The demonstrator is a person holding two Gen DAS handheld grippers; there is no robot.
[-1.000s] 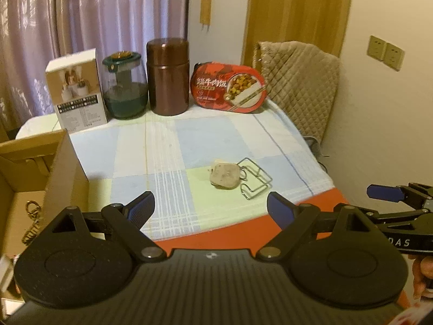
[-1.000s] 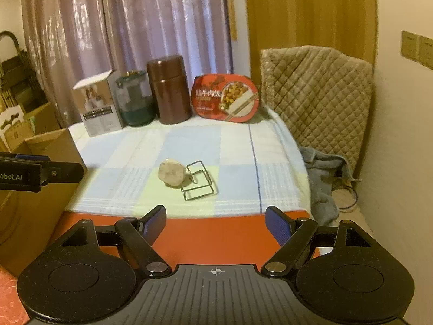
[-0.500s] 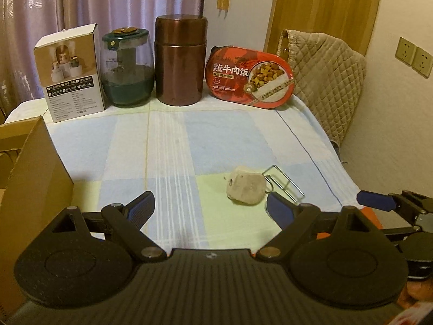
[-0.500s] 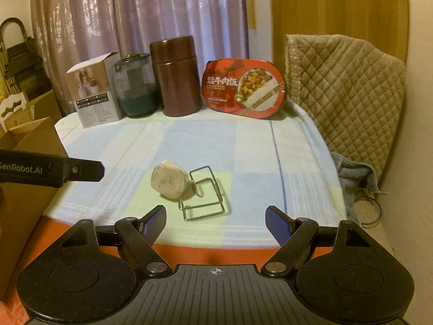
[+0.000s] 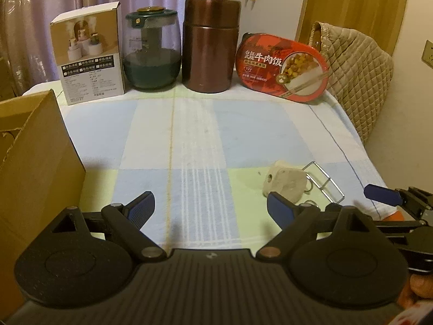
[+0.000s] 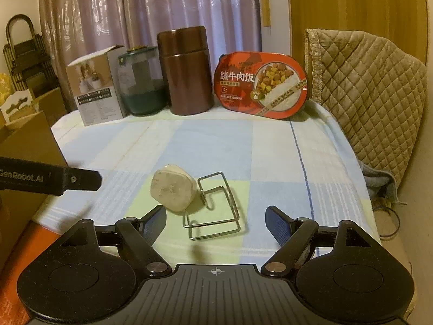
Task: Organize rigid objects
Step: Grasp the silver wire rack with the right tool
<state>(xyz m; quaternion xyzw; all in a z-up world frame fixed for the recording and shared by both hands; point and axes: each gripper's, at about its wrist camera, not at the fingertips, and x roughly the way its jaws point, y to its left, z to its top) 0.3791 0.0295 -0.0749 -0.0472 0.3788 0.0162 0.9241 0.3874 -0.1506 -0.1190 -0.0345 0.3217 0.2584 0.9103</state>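
Observation:
A small beige stone-like block point(image 6: 173, 188) lies on the checked cloth with a bent wire rack point(image 6: 216, 205) touching its right side. Both also show in the left wrist view, the block point(image 5: 285, 184) and the rack point(image 5: 323, 181). My right gripper point(image 6: 215, 220) is open and empty, just short of the rack. My left gripper point(image 5: 211, 210) is open and empty, left of the block. At the table's back stand a white box point(image 5: 90, 52), a glass jar point(image 5: 151, 51), a brown canister point(image 5: 211, 44) and a red meal box point(image 5: 282, 66).
An open cardboard box point(image 5: 35, 159) stands at the table's left edge. A quilted chair back point(image 6: 365, 92) is at the right, with grey cloth point(image 6: 381, 181) and cables on the floor. The table's near edge is orange point(image 6: 38, 241).
Both grippers have moved forward over the table toward the block and rack, which now look larger and closer. Both stay open.

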